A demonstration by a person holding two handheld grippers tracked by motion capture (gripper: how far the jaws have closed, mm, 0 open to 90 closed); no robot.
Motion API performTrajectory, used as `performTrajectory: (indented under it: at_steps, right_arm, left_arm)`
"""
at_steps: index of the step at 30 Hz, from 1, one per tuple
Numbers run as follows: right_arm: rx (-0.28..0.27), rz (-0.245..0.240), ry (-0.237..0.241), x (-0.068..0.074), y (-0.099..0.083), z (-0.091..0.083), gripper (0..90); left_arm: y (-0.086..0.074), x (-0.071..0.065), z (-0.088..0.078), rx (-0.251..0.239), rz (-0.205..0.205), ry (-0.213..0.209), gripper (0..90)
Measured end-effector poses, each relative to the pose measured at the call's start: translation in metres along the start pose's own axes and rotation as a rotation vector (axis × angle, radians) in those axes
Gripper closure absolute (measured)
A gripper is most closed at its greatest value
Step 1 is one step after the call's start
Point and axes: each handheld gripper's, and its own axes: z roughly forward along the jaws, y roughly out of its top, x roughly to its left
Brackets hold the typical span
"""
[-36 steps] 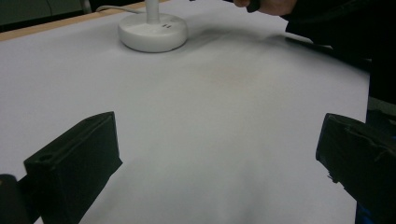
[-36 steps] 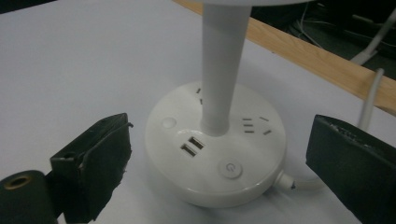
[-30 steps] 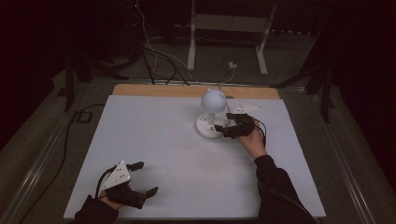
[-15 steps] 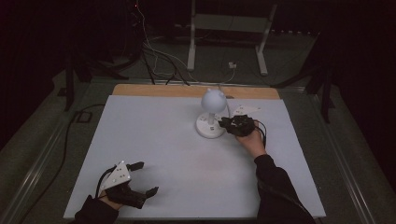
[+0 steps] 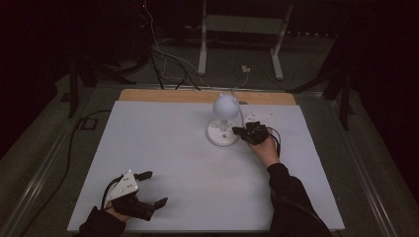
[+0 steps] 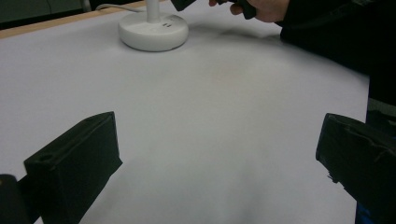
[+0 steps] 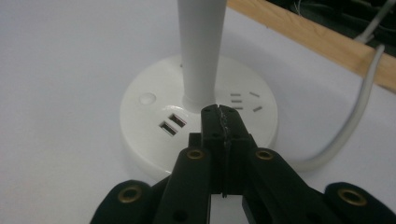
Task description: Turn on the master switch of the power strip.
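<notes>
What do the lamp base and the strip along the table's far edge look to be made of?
Lamp base: likely moulded plastic, smooth white with a soft sheen, and sockets and a round button formed in its top. Edge strip: seemingly bare wood or board, tan and matt with faint grain. Its core can't be told.

Both hand-held grippers are showing black bodies; the right hand-held gripper [image 7: 219, 116] is displaying brass-coloured rivets, the left hand-held gripper [image 5: 150, 188] is carrying a grey three-cornered plate. The person is wearing dark sleeves [image 5: 291, 197].

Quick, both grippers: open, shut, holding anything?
Left gripper: open, holding nothing.
Right gripper: jaws just closed, shut on nothing, over the lamp base.
</notes>
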Motion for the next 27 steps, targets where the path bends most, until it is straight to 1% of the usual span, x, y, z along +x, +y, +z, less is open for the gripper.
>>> performTrajectory:
  at_steps: [3,6,13,16,19,23,27]
  right_arm:
    - [0.005,0.005,-0.007,0.001,-0.001,0.002,90.0]
    - [0.007,0.012,-0.004,0.001,-0.001,0.004,90.0]
    - [0.020,0.001,-0.015,0.002,-0.001,0.007,90.0]
    - [0.037,-0.002,-0.022,0.002,-0.001,0.009,90.0]
    - [0.037,0.008,-0.026,0.002,-0.001,0.010,90.0]
    - [0.048,-0.006,-0.043,0.004,0.000,0.011,90.0]
    - [0.043,-0.009,-0.054,0.005,0.000,0.012,90.0]
  left_arm:
    - [0.000,0.000,0.000,0.001,0.000,0.001,0.1]
    - [0.000,0.000,0.000,0.001,0.001,0.001,0.2]
    - [0.000,0.000,0.000,0.001,0.002,0.001,0.1]
    - [0.000,0.000,0.000,0.001,0.002,0.001,0.1]
    - [0.000,0.000,0.000,0.001,0.002,0.001,0.1]
    - [0.000,0.000,0.000,0.001,0.002,0.001,0.2]
    - [0.000,0.000,0.000,0.002,0.004,0.001,0.1]
